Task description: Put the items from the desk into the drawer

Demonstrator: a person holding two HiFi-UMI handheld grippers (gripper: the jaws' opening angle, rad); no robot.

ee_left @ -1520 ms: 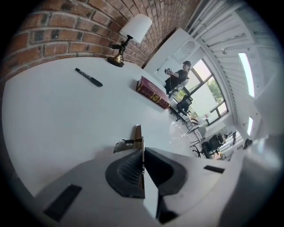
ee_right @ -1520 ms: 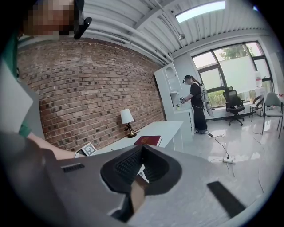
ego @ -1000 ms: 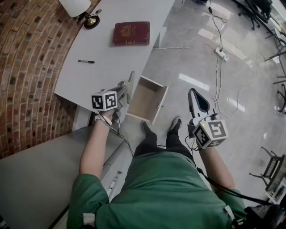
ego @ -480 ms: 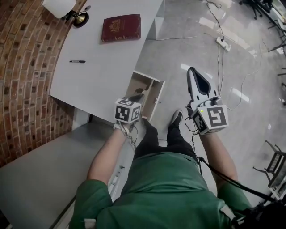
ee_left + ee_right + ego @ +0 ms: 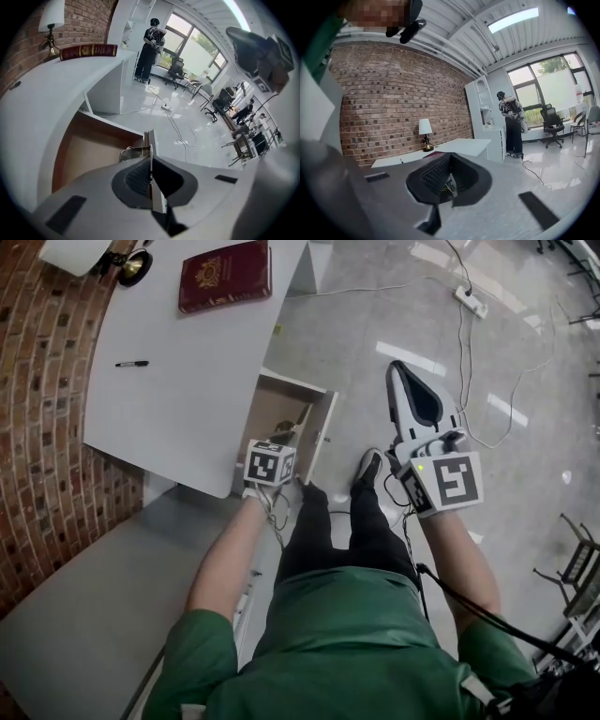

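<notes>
The drawer [image 5: 274,414] under the white table [image 5: 187,404] is pulled out. It looks empty inside, just bare brown board. So none of the things are put away yet.

The things to put away lie on the table, well apart from the drawer. There is 1 red book [image 5: 225,276] at the far end. There is 1 black pen [image 5: 131,363] nearer the brick wall. A small lamp [image 5: 129,266] stands in the corner by the book.

The left hand-held gripper [image 5: 150,161] is closed tight. It holds nothing that I can see. Its tips point down, right by the top edge of the drawer's front board, just beside the metal handle [image 5: 133,151]. I think it is there to move the drawer, maybe to pull it out more so there is room for the book. I cannot tell if it touches the board.

The right hand-held gripper [image 5: 403,381] is closed too, and it is empty. It hangs out over the shiny floor, away from the table. I think it stays there to keep out of the way while the left one works at the drawer.

Next, I think 1 gripper must open and reach across the table for the pen or the book. The pen is thin and could roll. The book is flat and wide, so it may be hard to pinch.
</notes>
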